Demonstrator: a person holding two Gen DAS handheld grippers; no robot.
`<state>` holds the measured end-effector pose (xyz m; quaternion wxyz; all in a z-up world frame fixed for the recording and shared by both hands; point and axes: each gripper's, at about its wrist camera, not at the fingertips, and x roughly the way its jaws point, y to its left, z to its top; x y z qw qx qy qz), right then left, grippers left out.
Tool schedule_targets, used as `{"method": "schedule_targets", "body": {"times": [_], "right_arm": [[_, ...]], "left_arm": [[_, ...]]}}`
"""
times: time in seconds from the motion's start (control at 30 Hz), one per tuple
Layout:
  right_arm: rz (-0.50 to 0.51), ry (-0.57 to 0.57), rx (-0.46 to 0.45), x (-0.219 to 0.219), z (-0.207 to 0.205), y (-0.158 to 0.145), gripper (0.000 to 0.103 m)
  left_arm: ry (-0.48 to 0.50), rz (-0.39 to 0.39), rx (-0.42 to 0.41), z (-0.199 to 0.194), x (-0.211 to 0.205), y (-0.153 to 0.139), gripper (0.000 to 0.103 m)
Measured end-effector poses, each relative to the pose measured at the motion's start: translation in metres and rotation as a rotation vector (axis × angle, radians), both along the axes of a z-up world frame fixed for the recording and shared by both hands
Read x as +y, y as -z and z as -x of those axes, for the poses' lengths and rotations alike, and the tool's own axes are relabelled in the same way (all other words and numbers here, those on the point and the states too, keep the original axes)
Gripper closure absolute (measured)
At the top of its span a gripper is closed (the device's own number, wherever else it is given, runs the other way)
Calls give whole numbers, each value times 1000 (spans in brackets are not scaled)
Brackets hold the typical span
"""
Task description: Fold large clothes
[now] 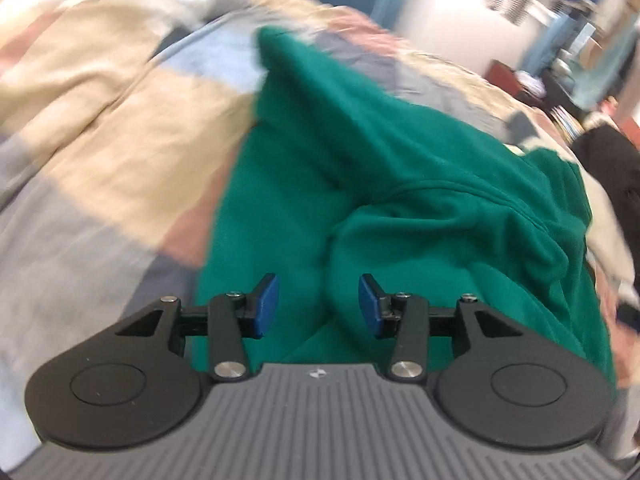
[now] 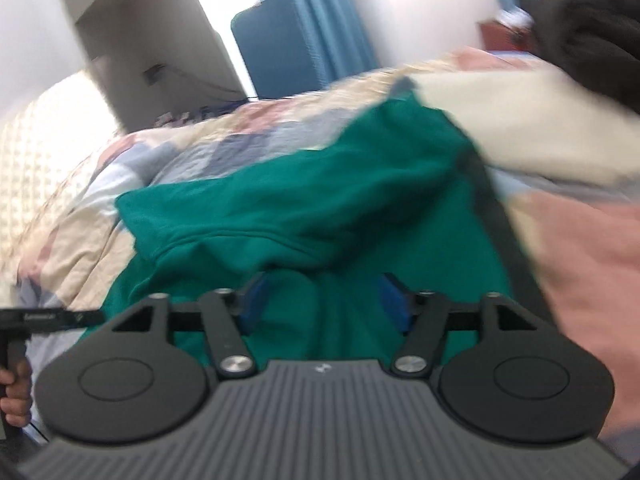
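A large green garment [image 1: 360, 184] lies rumpled on a patchwork quilt [image 1: 120, 140], with a folded layer and a seam running across it. My left gripper [image 1: 318, 306] hovers over its near part, blue pads apart, touching no cloth: open. In the right wrist view the same green garment [image 2: 300, 208] spreads across the quilt [image 2: 80, 216]. My right gripper [image 2: 324, 304] stands over its near edge with the pads wide apart and nothing pinched: open. Both views are motion-blurred.
A cream cloth [image 2: 520, 128] and a black garment [image 2: 592, 32] lie on the bed to the right of the green one. A blue chair [image 2: 280, 48] and curtain stand beyond the bed. A hand [image 2: 16, 380] holding the other tool shows at the left edge.
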<state>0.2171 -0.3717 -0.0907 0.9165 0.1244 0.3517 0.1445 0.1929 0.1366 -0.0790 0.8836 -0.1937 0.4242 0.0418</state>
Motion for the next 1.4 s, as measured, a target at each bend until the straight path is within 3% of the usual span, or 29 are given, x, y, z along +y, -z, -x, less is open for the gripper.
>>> {"method": "schedule_targets", "body": {"times": [0.1,0.13,0.27,0.4,0.5,0.6,0.7,0.8,0.93,1.2,1.3,1.4], "right_arm": [[17,80,87,-28,10,5,29],[8,117,118,-38,11,9,21],[-108,288,177,-72,19,22,20],[-117,302,253,-72,5,38,21],[-121,292,314,-71,-6,53,20],[-169,282,328,-74,-8,57,18],[-341,204,322,-79,-3,56,18],[-481,92,328,-74,2,56,20],[-305,196,270,-66,8,46,21],[-235,492,290,-108,3,56,22],[-261,489,341,-119,-3,69,19],[-289,400,376,-109,-10,72,18]], "left_arm": [[-73,19,39,7,26,2,46],[-99,28,51,10,34,5,46],[-207,127,94,16,64,18,44],[-271,203,158,13,77,34,44],[-258,317,183,11,80,46,44],[-182,411,163,9,72,47,44],[-113,483,136,10,62,44,44],[-81,454,139,9,53,40,44],[-125,355,236,7,47,48,44],[-140,319,251,8,40,42,44],[-141,333,252,9,40,44,44],[-147,344,244,5,41,54,44]]}}
